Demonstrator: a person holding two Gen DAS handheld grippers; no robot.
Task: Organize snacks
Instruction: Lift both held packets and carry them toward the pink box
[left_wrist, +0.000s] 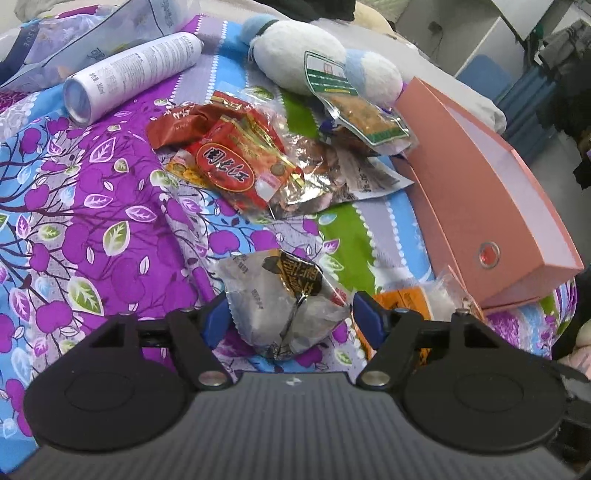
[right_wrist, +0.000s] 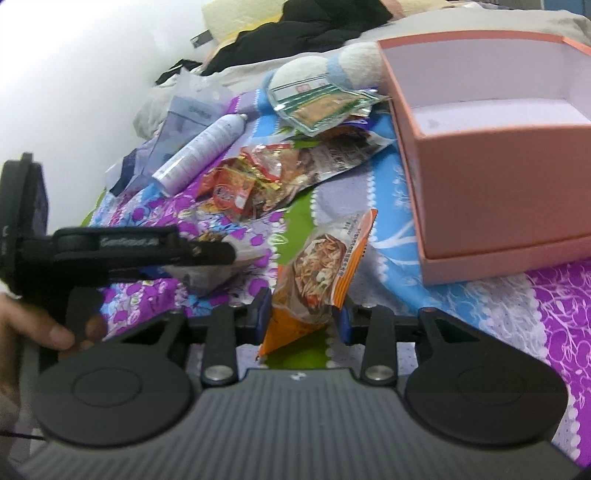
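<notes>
Snacks (left_wrist: 236, 162) litter the floral bedsheet (left_wrist: 92, 221); both grippers, left (left_wrist: 290, 317) and right (right_wrist: 301, 317), are spread.

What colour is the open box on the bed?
The box is salmon pink outside, white inside; the right wrist view shows it best.

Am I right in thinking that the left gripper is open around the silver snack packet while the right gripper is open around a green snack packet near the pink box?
Not quite: the right wrist view shows the packet between the right gripper's fingers is an orange snack packet, not green. The left gripper is open around the silver snack packet, and the pink box is nearby.
</notes>
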